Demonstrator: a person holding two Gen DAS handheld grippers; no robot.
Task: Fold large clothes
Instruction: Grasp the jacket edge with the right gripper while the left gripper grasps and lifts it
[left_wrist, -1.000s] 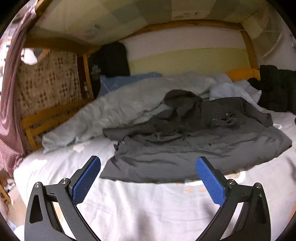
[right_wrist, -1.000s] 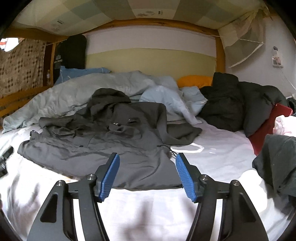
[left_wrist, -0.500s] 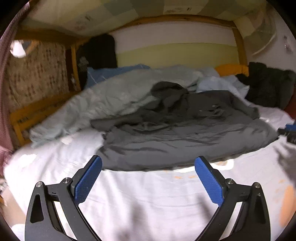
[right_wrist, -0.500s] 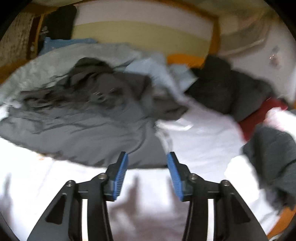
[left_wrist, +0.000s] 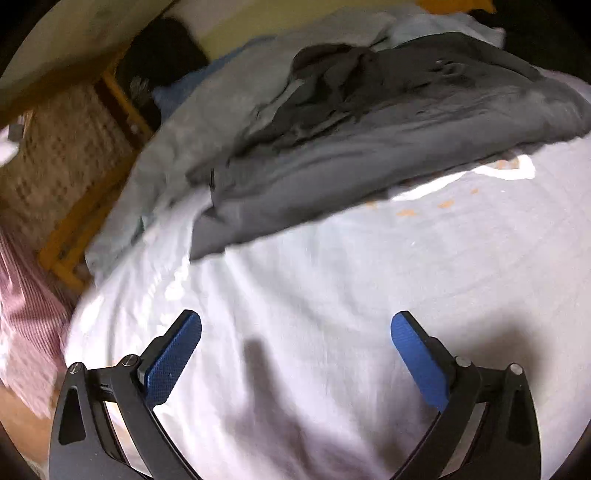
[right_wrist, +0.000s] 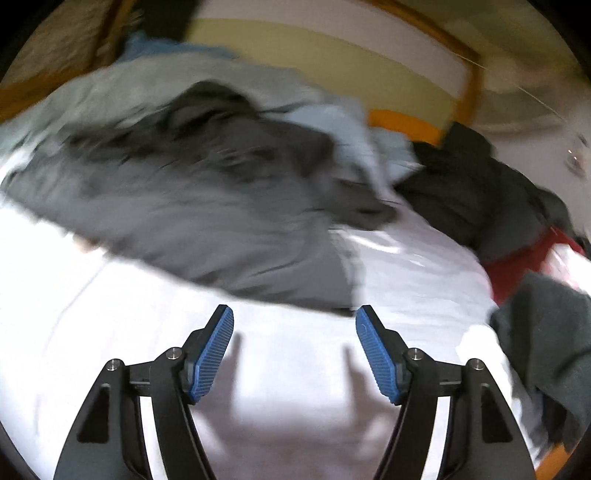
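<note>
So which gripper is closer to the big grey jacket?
Right. The right gripper has its tips almost at the grey jacket's near hem. The left gripper is open over bare white sheet, farther back from it.

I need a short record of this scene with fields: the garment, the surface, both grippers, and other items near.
garment: dark grey jacket, spread crumpled, unfolded
surface: white bed sheet
left gripper: open, empty, over bare sheet
right gripper: open, jaws just opening, empty, near jacket's hem
other items: pale blue quilt behind jacket; black clothes; red item
</note>
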